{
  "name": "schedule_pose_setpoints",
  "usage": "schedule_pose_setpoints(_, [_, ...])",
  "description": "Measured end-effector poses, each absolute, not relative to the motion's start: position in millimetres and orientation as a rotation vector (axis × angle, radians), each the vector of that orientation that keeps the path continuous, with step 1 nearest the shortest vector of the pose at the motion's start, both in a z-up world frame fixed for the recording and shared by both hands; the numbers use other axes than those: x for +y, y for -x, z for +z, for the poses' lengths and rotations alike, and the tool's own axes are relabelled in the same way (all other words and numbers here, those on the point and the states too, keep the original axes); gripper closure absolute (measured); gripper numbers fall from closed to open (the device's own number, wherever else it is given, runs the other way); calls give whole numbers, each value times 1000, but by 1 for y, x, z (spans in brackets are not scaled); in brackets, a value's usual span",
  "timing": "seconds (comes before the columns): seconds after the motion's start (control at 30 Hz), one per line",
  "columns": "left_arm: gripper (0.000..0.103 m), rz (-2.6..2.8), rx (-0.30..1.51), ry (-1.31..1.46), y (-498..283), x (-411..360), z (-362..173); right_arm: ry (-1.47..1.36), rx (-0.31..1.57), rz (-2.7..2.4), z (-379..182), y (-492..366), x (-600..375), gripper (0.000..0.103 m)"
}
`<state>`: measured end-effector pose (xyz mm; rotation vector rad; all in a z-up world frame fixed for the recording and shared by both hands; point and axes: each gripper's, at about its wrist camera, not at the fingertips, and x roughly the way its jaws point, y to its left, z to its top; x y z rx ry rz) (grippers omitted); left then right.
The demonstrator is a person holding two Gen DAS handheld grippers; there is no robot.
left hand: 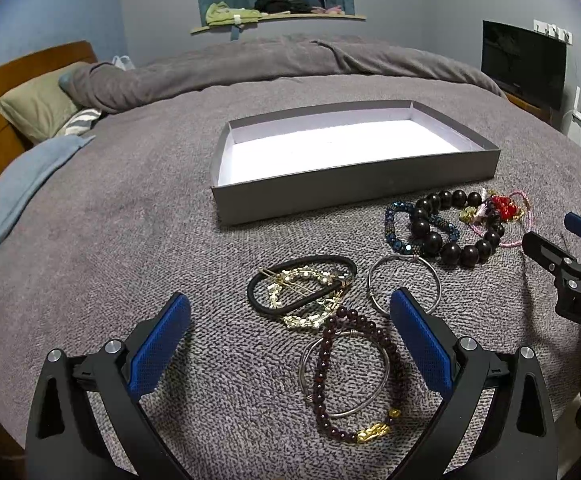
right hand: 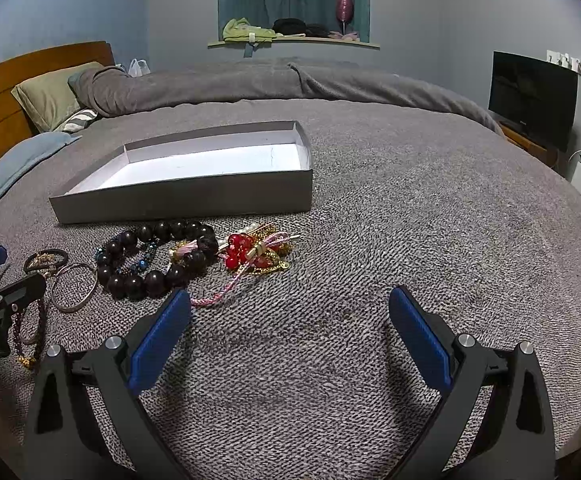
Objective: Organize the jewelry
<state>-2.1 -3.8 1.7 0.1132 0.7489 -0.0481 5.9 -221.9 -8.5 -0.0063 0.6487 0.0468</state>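
Nothing's boxed yet, both your left gripper (left hand: 290, 308) and right gripper (right hand: 290, 304) gape empty, so take the garnet bracelet (left hand: 354, 376) low centre to the tray (left hand: 354, 200)

Shallow grey cardboard box (left hand: 354, 196) sits on grey knitted bedspread (left hand: 130, 264). Before it: large dark wooden bead bracelet (left hand: 450, 226) to the right, black elastic hair tie (left hand: 302, 282) to the left.

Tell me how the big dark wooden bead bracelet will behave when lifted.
The dark bead bracelet would probably sag rather than hold its ring, being strung beads. Its large round beads look heavy and smooth, so it may slip or roll. It overlaps the blue beaded bracelet, which might drag.
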Motion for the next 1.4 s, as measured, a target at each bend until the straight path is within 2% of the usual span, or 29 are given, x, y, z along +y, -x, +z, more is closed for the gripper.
schedule_pose_setpoints(1.4, [4,-45,739,-107,4,0,2,14,639,64,-13,-1,-214,5])
